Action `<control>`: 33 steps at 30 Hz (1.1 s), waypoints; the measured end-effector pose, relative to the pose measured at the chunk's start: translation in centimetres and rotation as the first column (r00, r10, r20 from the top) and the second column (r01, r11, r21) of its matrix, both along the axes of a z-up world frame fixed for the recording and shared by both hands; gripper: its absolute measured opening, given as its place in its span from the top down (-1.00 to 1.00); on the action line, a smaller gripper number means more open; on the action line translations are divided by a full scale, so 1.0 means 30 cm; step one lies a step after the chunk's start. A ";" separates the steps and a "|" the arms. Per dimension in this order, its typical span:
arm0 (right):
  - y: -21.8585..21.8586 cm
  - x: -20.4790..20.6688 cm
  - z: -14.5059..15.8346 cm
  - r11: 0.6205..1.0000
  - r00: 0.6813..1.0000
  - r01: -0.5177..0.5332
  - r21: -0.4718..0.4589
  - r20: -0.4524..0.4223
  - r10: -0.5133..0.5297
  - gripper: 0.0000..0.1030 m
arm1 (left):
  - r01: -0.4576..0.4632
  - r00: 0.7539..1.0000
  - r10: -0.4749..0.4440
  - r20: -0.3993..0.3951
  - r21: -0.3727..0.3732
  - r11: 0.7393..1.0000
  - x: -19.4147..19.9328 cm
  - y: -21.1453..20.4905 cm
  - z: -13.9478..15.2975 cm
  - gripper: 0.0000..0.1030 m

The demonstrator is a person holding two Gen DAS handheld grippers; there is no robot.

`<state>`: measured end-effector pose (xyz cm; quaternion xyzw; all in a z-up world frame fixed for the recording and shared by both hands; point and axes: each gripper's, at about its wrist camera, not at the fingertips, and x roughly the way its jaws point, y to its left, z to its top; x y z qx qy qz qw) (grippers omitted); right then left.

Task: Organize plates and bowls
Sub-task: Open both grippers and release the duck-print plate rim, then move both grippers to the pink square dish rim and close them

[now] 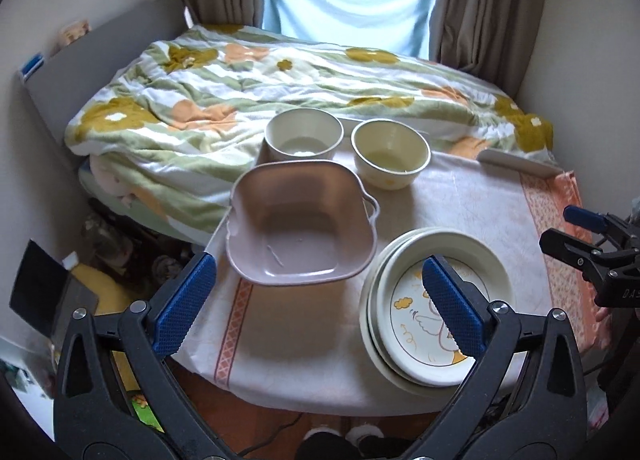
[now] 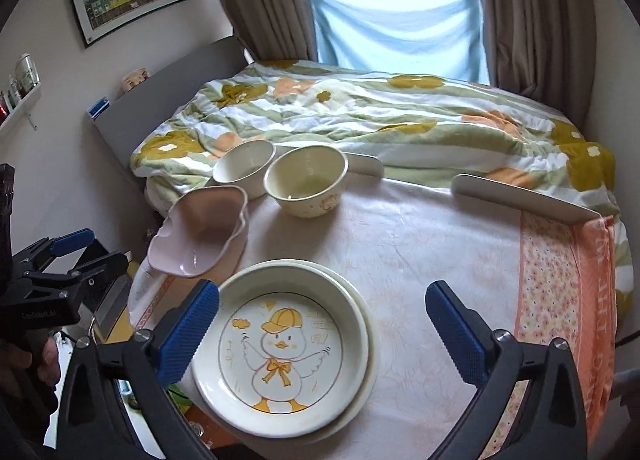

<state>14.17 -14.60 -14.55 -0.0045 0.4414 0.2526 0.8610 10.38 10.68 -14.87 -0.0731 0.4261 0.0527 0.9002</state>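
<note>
Glazed crockery on printed cloth, rubbery pads on matt black plastic.

The duck plate (image 2: pixel 280 348) shines glossy and smooth like glazed ceramic, stacked on a plain cream plate (image 2: pixel 360 388) with the same sheen; the two cream bowls (image 1: pixel 390 154) gleam too, while the pink square bowl (image 1: pixel 300 220) looks smooth with a softer, satin finish. The tablecloth (image 2: pixel 440 260) is matt printed fabric, the quilt (image 1: pixel 240 88) soft, rumpled cloth. The left gripper (image 1: pixel 318 304) and the right gripper (image 2: pixel 322 334) show blue pads (image 2: pixel 188 336) with a fine knobbly, rubbery texture on matt black plastic arms with shiny metal rivets (image 1: pixel 500 306).
</note>
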 end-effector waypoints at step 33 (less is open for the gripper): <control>0.529 0.249 -0.354 0.993 0.948 0.078 -0.086 -0.302 -0.101 0.33 | 0.221 0.910 -0.335 -0.243 -0.400 0.890 0.350 0.390 -0.486 0.64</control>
